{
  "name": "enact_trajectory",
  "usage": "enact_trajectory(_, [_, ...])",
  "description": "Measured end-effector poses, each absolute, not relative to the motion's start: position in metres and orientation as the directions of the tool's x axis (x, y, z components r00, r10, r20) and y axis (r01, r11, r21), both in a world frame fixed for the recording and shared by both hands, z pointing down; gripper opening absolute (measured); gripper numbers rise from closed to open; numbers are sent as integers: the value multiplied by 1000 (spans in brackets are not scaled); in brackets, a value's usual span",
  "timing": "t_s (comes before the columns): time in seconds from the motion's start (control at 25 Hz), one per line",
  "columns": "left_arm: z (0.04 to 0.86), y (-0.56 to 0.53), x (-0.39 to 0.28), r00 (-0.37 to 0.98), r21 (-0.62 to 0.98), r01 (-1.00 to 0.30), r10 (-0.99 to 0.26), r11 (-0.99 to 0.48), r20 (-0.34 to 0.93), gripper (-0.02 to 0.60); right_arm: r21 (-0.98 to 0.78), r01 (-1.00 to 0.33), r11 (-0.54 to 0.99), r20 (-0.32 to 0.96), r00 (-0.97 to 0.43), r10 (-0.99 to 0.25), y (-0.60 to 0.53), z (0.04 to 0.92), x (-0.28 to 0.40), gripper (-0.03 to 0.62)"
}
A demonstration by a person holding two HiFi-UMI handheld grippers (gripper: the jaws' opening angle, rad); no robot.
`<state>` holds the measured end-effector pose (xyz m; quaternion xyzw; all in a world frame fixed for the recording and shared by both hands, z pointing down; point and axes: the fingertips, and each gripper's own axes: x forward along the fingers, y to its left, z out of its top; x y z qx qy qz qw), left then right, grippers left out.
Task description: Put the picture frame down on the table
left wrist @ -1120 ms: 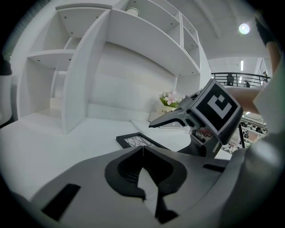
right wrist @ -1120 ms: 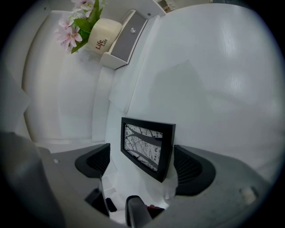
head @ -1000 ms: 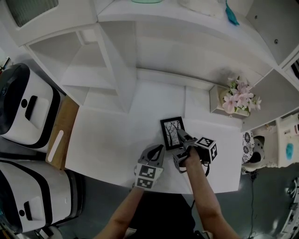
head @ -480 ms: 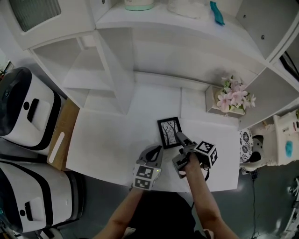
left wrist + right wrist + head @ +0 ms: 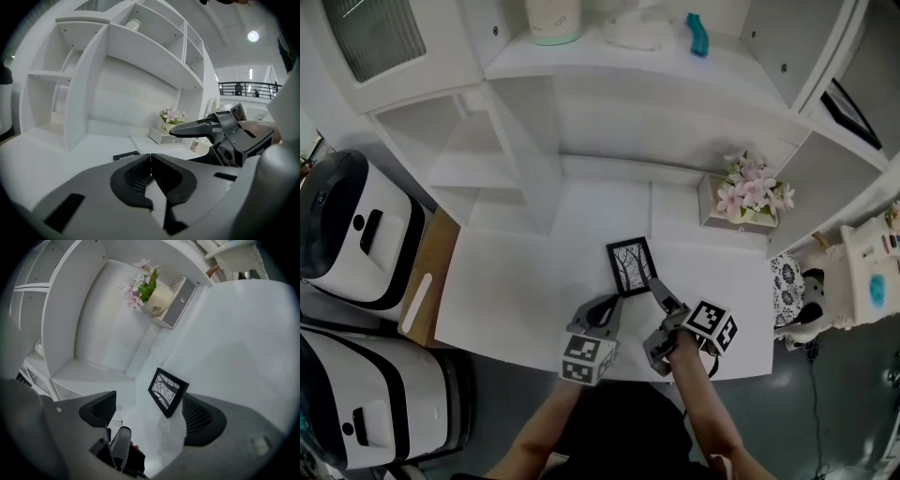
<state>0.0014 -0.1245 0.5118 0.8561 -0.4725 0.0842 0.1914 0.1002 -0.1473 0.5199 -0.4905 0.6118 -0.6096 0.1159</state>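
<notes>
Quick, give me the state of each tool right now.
Left tool: shut, nothing between its jaws.
Right tool: open and empty; the picture frame lies on the table just ahead of it.

Bright, even light reaches me; a ceiling lamp (image 5: 253,36) glares in the left gripper view. The white table (image 5: 516,281) nearly washes out, shadows faint. Both gripper views bend hard, corners black; the left claw (image 5: 151,159) looks soft.
</notes>
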Motion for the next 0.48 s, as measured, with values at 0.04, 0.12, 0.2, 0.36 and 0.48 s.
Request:
enact_trajectory(0.04, [508,-123,2,540,245,-841,-778,-483,320,12,-860,-472,-196,442,-494,-749,-145,516,102,430])
enact_trajectory(0.12, [500,-120,2,543,243,-839,-781,-487,308,12,-850,-512,-127,411,-493,-767,-142,506,105,430])
enact_trajectory(0.2, [493,-117,3,545,238,-837,-783,-492,300,12,-823,-566,-53,386,-489,-782,-140,497,108,430])
enact_trajectory(0.36, [484,-113,5,546,222,-837,-786,-500,291,12,-712,-696,94,350,-468,-811,-133,483,117,430])
enact_trajectory(0.48, [479,-109,6,550,213,-835,-785,-507,286,12,-570,-798,198,326,-441,-836,-127,470,121,430])
